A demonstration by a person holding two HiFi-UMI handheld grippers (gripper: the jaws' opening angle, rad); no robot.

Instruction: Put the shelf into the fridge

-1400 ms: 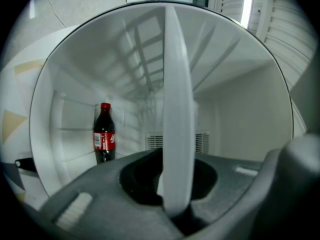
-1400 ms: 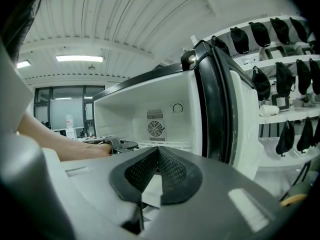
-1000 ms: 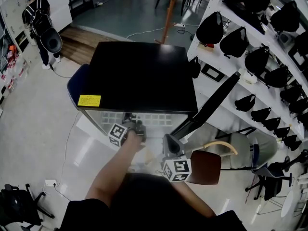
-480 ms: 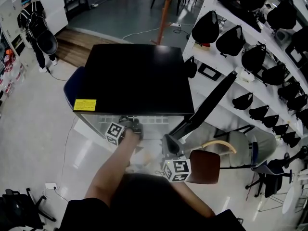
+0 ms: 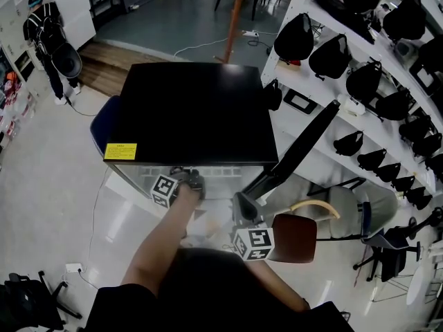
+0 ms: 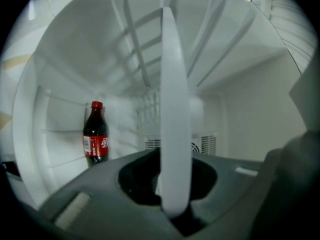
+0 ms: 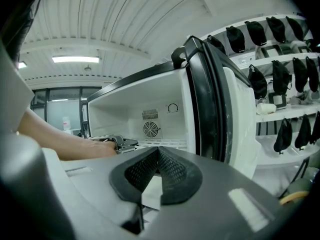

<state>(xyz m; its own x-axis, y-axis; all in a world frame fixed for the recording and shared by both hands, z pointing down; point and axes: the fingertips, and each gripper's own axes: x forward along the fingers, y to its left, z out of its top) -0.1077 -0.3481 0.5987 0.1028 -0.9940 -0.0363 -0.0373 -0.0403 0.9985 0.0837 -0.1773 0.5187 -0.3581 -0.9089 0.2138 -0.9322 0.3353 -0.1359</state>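
In front of the open fridge [image 5: 197, 109]: right gripper [image 7: 155, 156], jaws pressed together on nothing.
At the cavity mouth: left gripper [image 6: 172, 186], clamped on the shelf [image 6: 174, 109]; the nearer hand.
Shelf axis: runs ahead from those jaws, toward the back wall.
Room: cola bottle [image 6: 95, 134] upright by the left wall, apart; door [image 7: 205, 94] swung wide.

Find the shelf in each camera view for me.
Head view: the shelf lies at the fridge mouth, under its black top.
Left gripper view: shelf centre, edge-on, in the left gripper.
Right gripper view: shelf low inside the fridge.
Shared landmark: fridge.
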